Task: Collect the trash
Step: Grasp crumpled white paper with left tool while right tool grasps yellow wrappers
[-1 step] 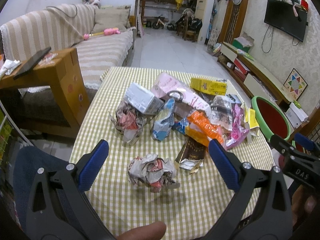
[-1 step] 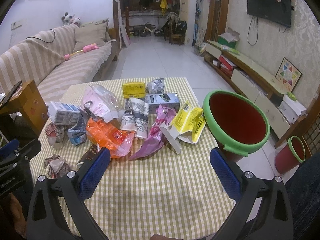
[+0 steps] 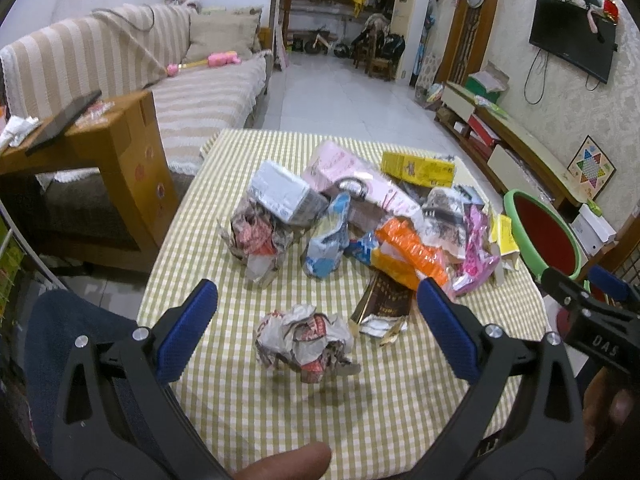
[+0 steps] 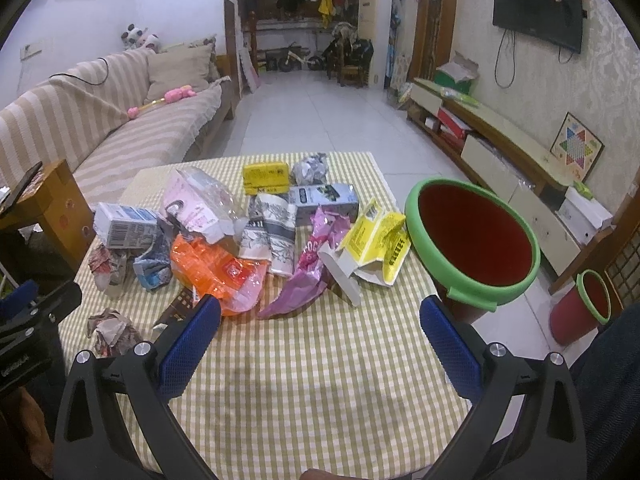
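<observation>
A heap of trash lies on the checked table (image 3: 248,408): a crumpled paper ball (image 3: 306,338) nearest me, a brown wrapper (image 3: 384,306), an orange bag (image 3: 408,254), a white carton (image 3: 280,192) and a yellow box (image 3: 418,168). My left gripper (image 3: 318,306) is open and empty, its fingers either side of the paper ball, slightly above it. My right gripper (image 4: 320,316) is open and empty over bare cloth, in front of a purple wrapper (image 4: 308,276) and a torn yellow carton (image 4: 374,242). A red bin with a green rim (image 4: 474,240) stands at the table's right edge.
A wooden side table (image 3: 100,148) and a striped sofa (image 3: 120,52) stand to the left. A second small red bin (image 4: 584,308) is on the floor at right. A low TV cabinet (image 4: 492,128) lines the right wall.
</observation>
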Tool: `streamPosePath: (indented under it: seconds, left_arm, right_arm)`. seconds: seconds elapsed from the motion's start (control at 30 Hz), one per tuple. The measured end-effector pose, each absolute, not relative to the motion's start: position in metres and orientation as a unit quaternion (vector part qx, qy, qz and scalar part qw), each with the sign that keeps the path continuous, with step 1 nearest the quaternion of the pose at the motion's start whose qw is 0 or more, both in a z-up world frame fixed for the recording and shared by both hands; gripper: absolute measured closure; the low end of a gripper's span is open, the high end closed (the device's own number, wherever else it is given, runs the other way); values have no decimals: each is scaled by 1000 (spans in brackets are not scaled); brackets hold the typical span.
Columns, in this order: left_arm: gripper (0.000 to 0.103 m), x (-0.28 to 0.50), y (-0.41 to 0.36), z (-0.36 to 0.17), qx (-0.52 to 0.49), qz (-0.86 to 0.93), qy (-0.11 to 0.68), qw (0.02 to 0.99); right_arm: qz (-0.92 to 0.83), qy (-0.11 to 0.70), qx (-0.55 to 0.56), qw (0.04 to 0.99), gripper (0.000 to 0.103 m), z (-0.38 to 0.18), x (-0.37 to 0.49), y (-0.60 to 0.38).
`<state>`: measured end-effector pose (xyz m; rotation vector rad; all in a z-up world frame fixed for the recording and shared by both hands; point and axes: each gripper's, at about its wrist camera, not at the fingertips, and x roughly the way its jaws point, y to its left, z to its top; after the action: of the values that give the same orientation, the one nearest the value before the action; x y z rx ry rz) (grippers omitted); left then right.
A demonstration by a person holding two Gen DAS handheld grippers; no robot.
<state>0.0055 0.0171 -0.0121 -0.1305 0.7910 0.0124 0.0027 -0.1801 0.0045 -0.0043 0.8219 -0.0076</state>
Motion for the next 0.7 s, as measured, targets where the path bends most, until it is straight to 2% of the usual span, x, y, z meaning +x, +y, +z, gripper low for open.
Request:
streamPosePath:
  seconds: [0.2, 0.7]
  left_arm:
    - [5, 12, 20, -26, -75, -7, 440, 895]
    - [5, 26, 38, -57, -133, 1, 507, 852]
  right_arm:
    - [-1, 424, 5, 906, 7, -1, 14, -188]
    - [24, 471, 67, 879, 7, -18, 59, -223]
